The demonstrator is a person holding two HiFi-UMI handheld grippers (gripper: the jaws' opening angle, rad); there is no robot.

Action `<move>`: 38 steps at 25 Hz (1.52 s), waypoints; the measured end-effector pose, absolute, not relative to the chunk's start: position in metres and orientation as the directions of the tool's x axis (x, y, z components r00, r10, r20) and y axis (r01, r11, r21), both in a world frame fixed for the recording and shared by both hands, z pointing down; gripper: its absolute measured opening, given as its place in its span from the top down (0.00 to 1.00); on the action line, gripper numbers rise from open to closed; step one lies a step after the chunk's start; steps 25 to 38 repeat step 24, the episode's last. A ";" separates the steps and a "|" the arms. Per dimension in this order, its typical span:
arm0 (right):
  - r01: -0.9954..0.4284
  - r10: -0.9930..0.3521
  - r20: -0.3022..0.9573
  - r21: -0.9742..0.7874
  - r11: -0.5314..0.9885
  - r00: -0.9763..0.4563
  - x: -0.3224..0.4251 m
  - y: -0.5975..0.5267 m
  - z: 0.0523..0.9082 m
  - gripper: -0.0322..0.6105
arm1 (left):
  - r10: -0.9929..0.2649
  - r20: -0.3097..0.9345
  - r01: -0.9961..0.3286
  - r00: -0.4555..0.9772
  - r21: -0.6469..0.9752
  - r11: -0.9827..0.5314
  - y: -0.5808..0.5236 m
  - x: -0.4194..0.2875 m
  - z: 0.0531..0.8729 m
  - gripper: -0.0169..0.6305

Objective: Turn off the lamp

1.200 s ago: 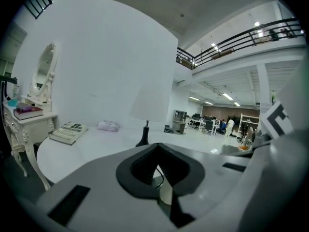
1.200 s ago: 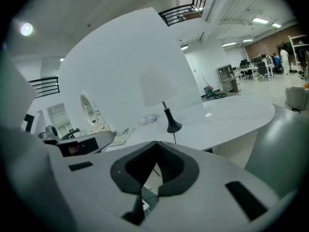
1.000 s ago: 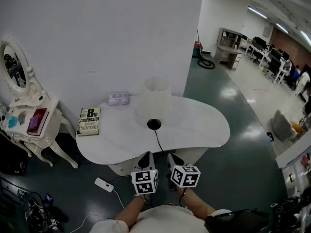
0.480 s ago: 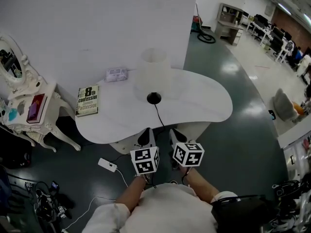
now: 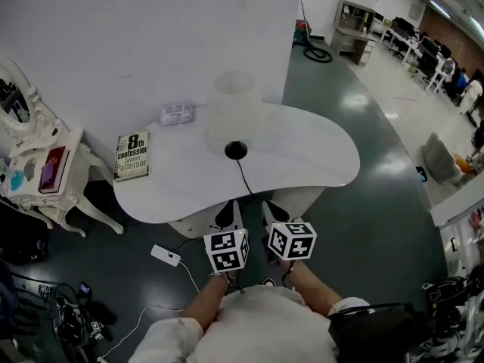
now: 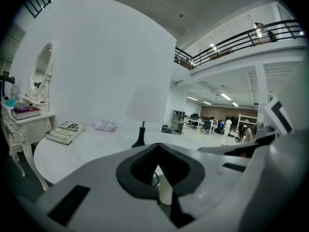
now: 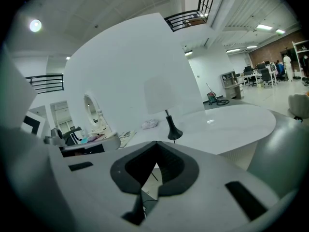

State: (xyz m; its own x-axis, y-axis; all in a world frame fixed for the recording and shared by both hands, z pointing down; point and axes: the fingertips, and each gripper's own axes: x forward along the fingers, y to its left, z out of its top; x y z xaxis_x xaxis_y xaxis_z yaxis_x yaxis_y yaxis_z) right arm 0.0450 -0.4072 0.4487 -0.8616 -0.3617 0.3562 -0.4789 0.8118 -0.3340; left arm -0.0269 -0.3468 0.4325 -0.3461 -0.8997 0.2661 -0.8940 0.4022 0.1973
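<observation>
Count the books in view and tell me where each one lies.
2. A novel lies at the left edge of the white table; what looks like a red book lies on the ornate side table. Others may be hidden.

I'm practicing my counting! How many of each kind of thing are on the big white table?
lamp: 1
book: 1
small packet: 1
Total: 3
</observation>
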 end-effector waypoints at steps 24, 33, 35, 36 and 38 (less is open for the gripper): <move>-0.496 -0.380 0.363 -0.316 0.809 -0.851 0.056 -0.415 0.453 0.95 | -0.898 0.291 -0.898 -0.331 0.194 0.394 -0.354 -0.020 0.444 0.96; -0.496 -0.380 0.363 -0.316 0.809 -0.851 0.056 -0.415 0.453 0.95 | -0.898 0.291 -0.898 -0.331 0.194 0.394 -0.354 -0.020 0.444 0.96; -0.496 -0.380 0.363 -0.316 0.809 -0.851 0.056 -0.415 0.453 0.95 | -0.898 0.291 -0.898 -0.331 0.194 0.394 -0.354 -0.020 0.444 0.96; -0.496 -0.380 0.363 -0.316 0.809 -0.851 0.056 -0.415 0.453 0.95 | -0.898 0.291 -0.898 -0.331 0.194 0.394 -0.354 -0.020 0.444 0.96; -0.496 -0.380 0.363 -0.316 0.809 -0.851 0.056 -0.415 0.453 0.95 | -0.898 0.291 -0.898 -0.331 0.194 0.394 -0.354 -0.020 0.444 0.96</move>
